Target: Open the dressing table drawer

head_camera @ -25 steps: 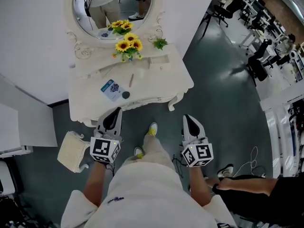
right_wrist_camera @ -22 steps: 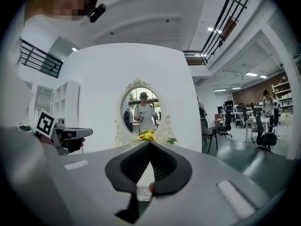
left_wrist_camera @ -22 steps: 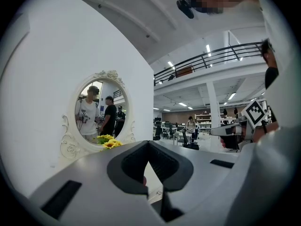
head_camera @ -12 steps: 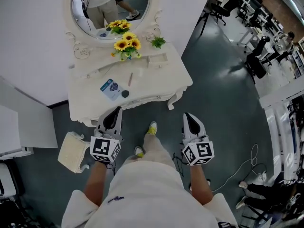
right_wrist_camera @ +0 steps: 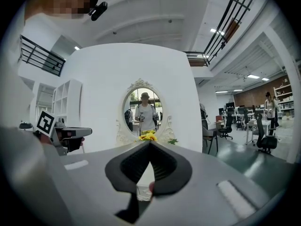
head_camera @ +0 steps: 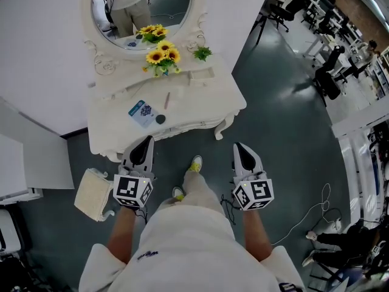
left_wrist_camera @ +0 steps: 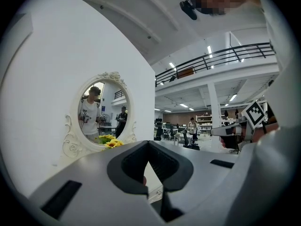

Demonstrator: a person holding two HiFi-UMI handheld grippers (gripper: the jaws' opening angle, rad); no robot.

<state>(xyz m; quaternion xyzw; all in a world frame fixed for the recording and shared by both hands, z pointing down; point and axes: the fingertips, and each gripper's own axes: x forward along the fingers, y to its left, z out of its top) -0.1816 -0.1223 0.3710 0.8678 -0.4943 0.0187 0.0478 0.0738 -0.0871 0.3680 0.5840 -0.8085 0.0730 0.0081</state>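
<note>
Ahead of me rises a plain white wall (head_camera: 42, 47). To its right the glossy dark grey floor (head_camera: 285, 126) runs to rows of black office chairs (head_camera: 331, 84). At the wall's left foot stands a white shelf unit (head_camera: 27, 163). High to the wall's right, strip lights (right_wrist_camera: 217, 31) glow beside a railed balcony (left_wrist_camera: 221, 55).

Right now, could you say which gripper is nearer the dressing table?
The left gripper, by the dressing table's front edge; the right gripper hangs over floor.

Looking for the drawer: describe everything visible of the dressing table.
The dressing table is cream white, seemingly painted wood, with a scalloped top, carved front and curved legs. It stands against the white wall, an oval mirror at its back. Sunflowers and a booklet sit on top. Its front looks closed, nothing pulled out.
</note>
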